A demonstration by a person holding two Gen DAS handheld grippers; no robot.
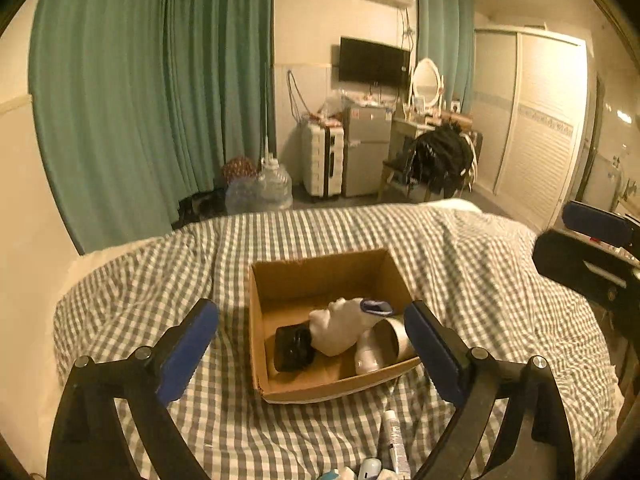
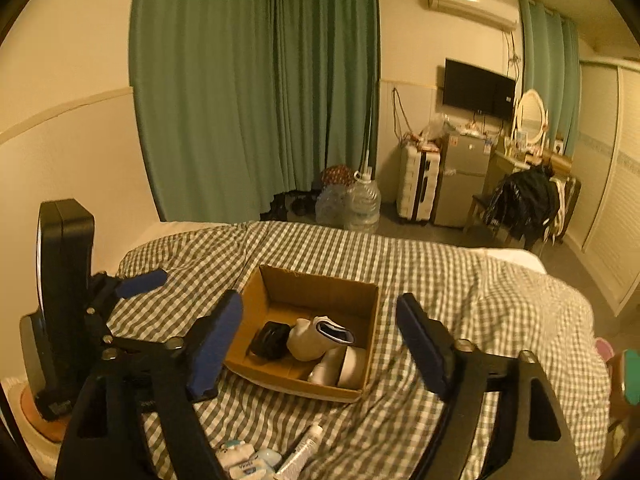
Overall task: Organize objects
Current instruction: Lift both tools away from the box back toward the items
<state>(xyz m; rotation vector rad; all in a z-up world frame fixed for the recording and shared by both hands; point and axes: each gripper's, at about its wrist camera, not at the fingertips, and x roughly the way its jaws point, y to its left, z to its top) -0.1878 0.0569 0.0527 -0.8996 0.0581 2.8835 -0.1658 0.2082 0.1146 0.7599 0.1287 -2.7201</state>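
An open cardboard box (image 1: 280, 280) (image 2: 280, 288) sits on the checked bedspread. In it lie a black jar (image 1: 294, 348) (image 2: 270, 339), a white sock with a blue cuff (image 1: 344, 326) (image 2: 312, 340) and a white roll (image 1: 384, 344) (image 2: 344, 366). My left gripper (image 1: 312, 344) is open and empty, held just before the box. My right gripper (image 2: 318, 344) is open and empty, also facing the box. A white tube (image 1: 394, 440) (image 2: 302, 450) and small packets (image 2: 244, 460) lie on the bed near me.
The checked bedspread (image 1: 480, 264) (image 2: 480, 280) covers the bed. Beyond it are green curtains (image 1: 140, 100), water bottles (image 1: 272, 188), a small fridge (image 1: 366, 148), a suitcase (image 1: 322, 160) and a chair with a black jacket (image 1: 440, 156). The right gripper shows at right in the left wrist view (image 1: 592, 248).
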